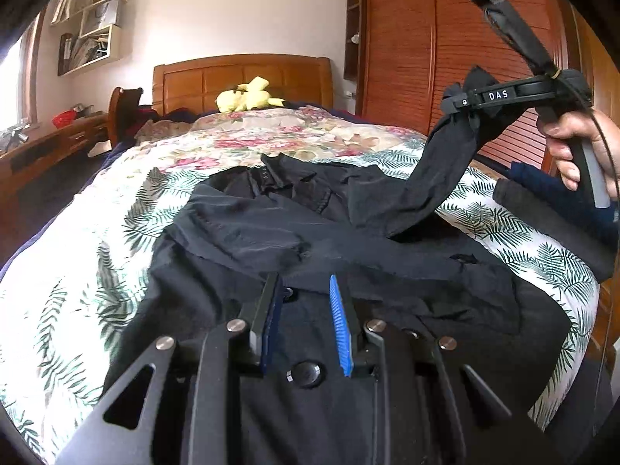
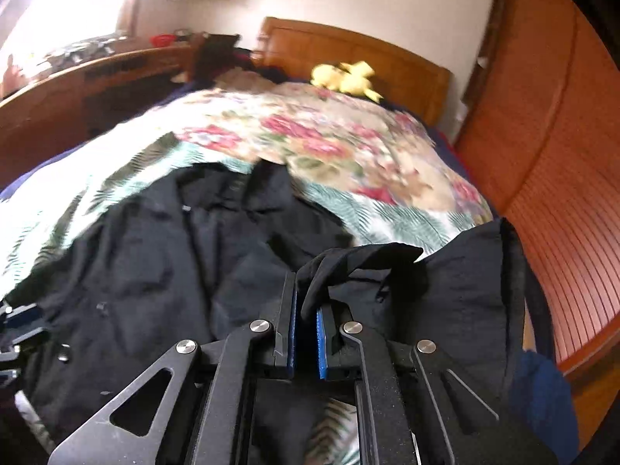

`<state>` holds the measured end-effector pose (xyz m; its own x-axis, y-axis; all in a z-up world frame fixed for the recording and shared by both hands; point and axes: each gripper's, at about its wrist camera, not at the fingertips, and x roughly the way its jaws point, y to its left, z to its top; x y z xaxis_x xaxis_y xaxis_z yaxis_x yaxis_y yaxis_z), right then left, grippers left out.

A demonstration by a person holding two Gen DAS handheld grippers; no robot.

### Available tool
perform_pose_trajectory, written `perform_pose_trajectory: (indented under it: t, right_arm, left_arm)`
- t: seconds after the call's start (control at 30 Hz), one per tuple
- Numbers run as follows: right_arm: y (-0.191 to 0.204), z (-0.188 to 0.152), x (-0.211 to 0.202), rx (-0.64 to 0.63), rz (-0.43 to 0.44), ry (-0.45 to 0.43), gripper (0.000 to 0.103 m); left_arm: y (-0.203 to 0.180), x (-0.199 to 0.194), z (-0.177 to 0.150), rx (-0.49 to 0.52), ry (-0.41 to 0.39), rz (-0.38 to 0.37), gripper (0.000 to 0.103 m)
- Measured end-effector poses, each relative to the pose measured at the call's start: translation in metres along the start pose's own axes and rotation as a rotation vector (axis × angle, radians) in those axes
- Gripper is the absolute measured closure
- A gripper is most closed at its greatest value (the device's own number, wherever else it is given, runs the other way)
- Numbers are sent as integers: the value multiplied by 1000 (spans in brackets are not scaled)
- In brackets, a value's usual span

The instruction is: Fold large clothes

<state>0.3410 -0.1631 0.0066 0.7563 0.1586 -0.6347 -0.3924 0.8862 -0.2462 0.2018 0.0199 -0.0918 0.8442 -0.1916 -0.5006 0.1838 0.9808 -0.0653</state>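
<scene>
On the leaf-print bedspread (image 1: 77, 271) lies the black jacket (image 1: 271, 232); right gripper (image 2: 306, 310) pinches its lifted sleeve (image 1: 434, 170), left gripper (image 1: 306, 302) hovers agape. Best carry the sleeve flat across the chest.

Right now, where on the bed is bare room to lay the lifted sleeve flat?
Bare quilt lies left of the black jacket, and between its collar and the yellow plush toy. The right edge is crowded by folded dark clothes.

A yellow plush toy (image 1: 248, 95) lies near the headboard (image 1: 242, 77). A wardrobe (image 1: 426, 46) stands beside the bed. Shelves (image 1: 91, 27) hang on the wall.
</scene>
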Motion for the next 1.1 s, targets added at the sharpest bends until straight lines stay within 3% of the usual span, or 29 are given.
perform_pose_trajectory:
  t: [0.27, 0.57, 0.83, 1.1]
  right_arm:
    - [60, 20, -25, -93, 82, -64, 98]
    - [106, 23, -41, -143, 166, -70, 98]
    - [152, -13, -48, -187, 287, -20, 97]
    - [167, -60, -40, -148, 368, 115, 91]
  left_arm:
    - [22, -16, -3, -21, -9, 35, 80]
    - [34, -23, -2, -39, -27, 53, 80]
    - [42, -25, -4, -51, -24, 78, 80]
    - [51, -31, -8, -54, -19, 97, 80]
